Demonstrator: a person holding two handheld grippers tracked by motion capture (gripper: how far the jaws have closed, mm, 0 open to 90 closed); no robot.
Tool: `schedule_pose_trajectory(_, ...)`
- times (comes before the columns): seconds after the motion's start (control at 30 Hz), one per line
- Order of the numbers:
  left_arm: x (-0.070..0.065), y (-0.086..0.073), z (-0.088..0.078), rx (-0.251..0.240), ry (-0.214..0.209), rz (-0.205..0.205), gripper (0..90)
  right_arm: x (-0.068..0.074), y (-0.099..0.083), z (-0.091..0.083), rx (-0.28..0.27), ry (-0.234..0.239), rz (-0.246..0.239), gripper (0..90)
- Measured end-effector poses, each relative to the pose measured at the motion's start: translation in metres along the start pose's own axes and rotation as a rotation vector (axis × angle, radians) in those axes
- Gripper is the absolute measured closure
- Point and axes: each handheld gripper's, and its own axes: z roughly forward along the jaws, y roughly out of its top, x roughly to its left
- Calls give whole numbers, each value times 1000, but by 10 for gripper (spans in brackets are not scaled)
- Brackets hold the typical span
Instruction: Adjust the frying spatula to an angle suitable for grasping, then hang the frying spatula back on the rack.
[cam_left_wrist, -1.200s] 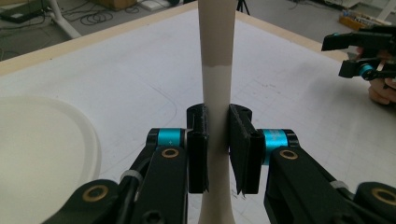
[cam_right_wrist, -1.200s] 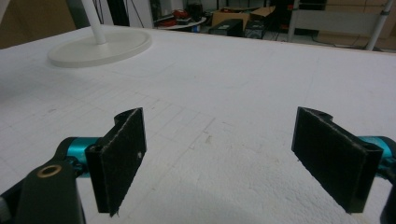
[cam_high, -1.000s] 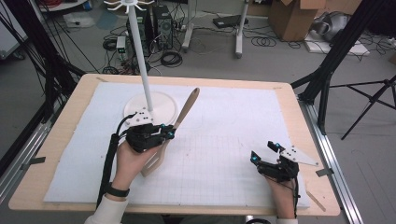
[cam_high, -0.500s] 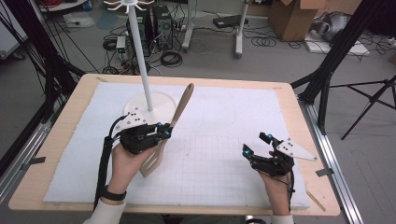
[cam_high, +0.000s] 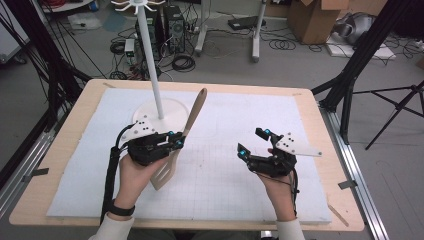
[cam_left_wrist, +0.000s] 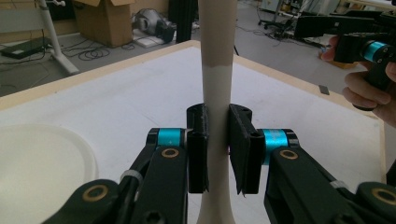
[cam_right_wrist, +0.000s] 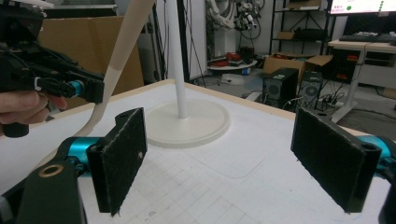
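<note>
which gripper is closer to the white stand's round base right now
Left. The left gripper, shut on the spatula, sits just in front of the base; the right gripper hangs open farther off to its right.

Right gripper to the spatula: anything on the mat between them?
Nothing: in the high view, bare white mat separates the right gripper from the spatula.

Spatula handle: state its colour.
The spatula handle is two-tone, light wood above and cream below; clearest in the left gripper view, clamped by the left gripper.
</note>
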Motion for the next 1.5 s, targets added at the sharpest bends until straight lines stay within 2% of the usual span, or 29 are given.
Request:
schedule_pose_trajectory(0.23,1,-3,-2,3,2,2,776,5,6,11,17,11,-23,171)
schedule_pose_trajectory(0.47,-1,-3,-1,-9,-3,5,775,12,16,22,8,39,-18,171)
schedule_pose_trajectory(0.6,-4,-3,1,-14,0,7,775,18,26,32,0,61,6,171)
schedule_pose_trajectory(0.63,-6,-3,2,-19,0,13,775,21,31,38,-12,81,30,171)
schedule_pose_trajectory(0.67,-6,-3,2,-19,0,13,775,21,31,38,-12,81,30,171)
schedule_pose_trajectory(0.7,-8,-3,3,-26,4,16,775,26,36,44,-20,106,43,171)
schedule_pose_trajectory(0.73,-8,-3,3,-26,4,16,775,26,36,44,-20,106,43,171)
schedule_pose_trajectory(0.77,-10,-4,4,-30,11,21,775,33,41,50,-21,127,47,171)
schedule_pose_trajectory(0.8,-10,-4,4,-30,11,21,775,33,41,50,-21,127,47,171)
schedule_pose_trajectory(0.83,-12,-4,5,-34,9,25,775,39,44,56,-19,141,46,192)
schedule_pose_trajectory(0.97,-17,-4,7,-47,17,41,775,49,50,68,5,135,51,243)
schedule_pose_trajectory(1.13,-19,-4,8,-66,18,49,775,54,52,83,34,100,82,311)
schedule_pose_trajectory(1.2,-20,-4,8,-72,17,53,775,56,52,85,35,96,90,319)
schedule_pose_trajectory(1.5,-25,-4,9,-83,38,80,775,62,55,99,13,74,165,462)
